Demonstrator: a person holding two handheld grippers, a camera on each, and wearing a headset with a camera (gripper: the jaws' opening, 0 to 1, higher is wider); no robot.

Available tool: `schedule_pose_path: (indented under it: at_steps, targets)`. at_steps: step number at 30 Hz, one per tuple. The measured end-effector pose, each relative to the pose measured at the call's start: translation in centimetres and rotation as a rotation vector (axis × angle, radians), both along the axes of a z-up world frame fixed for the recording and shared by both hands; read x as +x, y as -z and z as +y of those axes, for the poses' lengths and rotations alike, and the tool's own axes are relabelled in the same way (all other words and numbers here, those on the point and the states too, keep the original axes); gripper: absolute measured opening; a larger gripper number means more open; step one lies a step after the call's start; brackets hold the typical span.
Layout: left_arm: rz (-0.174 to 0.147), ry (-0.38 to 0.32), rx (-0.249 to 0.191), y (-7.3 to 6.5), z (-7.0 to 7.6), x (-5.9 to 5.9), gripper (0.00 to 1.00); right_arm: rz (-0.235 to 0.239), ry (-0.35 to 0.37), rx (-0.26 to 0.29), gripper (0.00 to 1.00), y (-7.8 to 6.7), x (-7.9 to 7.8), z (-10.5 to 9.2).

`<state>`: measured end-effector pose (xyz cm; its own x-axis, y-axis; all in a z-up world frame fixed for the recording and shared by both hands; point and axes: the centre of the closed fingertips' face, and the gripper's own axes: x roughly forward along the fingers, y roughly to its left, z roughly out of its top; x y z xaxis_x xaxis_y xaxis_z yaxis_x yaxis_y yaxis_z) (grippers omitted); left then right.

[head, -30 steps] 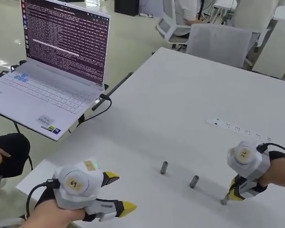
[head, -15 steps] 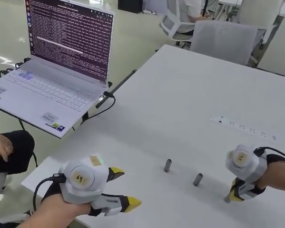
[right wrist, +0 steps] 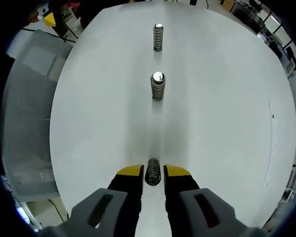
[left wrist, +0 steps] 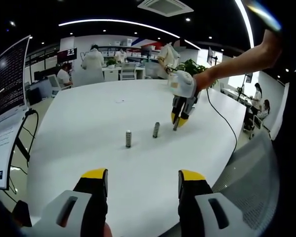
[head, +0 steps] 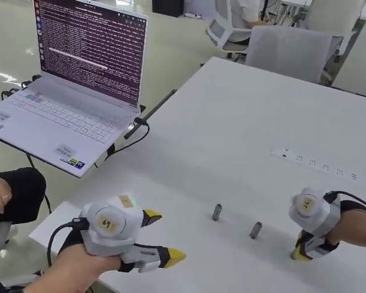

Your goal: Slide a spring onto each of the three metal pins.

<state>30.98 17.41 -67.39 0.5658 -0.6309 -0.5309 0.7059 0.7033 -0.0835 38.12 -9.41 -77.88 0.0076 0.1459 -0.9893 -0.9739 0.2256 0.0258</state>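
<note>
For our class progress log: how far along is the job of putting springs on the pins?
Done: the far pin and the middle pin stand on the table, each wearing a spring. In hand: the right gripper is shut on the third spring, low at the table. To do: seating it, if not already seated; its pin is hidden. The left gripper is open and empty.

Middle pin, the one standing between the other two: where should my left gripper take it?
Grip the middle pin across its spring-wrapped shaft, probably from above, jaws closing crosswise to the row. It stands upright, with the right gripper shut on the end pin beside it.
</note>
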Motion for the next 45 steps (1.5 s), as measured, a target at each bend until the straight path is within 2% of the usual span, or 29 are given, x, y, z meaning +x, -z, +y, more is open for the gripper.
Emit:
schedule_pose_path:
  at_steps: [7, 13, 17, 23, 25, 32, 33, 34, 41, 45]
  targets:
    - [0.003, -0.005, -0.003, 0.1, 0.0, 0.1, 0.55, -0.013, 0.027, 0.014, 0.21, -0.8, -0.1, -0.5]
    - [0.0, 0.002, -0.01, 0.1, -0.3, 0.0, 0.55, -0.065, 0.065, 0.037, 0.26, -2.0, -0.1, -0.8]
    - [0.003, 0.0, -0.018, 0.2, -0.3, 0.0, 0.56, -0.102, 0.126, 0.068, 0.29, -2.6, -0.8, -1.4]
    - [0.005, 0.006, -0.02, 0.2, -0.4, -0.1, 0.56, -0.129, 0.217, 0.115, 0.34, -3.1, -2.3, -2.4]
    - [0.003, 0.009, -0.02, 0.2, -0.3, 0.0, 0.56, -0.161, 0.276, 0.156, 0.37, -3.6, -2.8, -2.7]
    - [-0.003, 0.016, -0.024, -0.1, -0.4, 0.2, 0.56, -0.228, 0.448, 0.34, 0.39, -5.6, -5.1, -2.0]
    - [-0.004, 0.016, -0.024, -0.1, -0.4, 0.2, 0.56, -0.23, 0.458, 0.352, 0.39, -5.7, -5.2, -1.9]
    - [-0.005, 0.013, -0.028, -0.1, -0.4, 0.2, 0.56, -0.233, 0.486, 0.395, 0.39, -6.1, -5.9, -1.6]
    - [-0.004, 0.004, -0.032, -0.1, 0.1, 0.1, 0.56, -0.258, 0.56, 0.471, 0.42, -7.1, -7.9, -1.3]
    - [-0.003, 0.002, -0.029, 0.0, 0.3, 0.1, 0.56, -0.263, 0.585, 0.498, 0.43, -7.2, -8.5, -1.1]
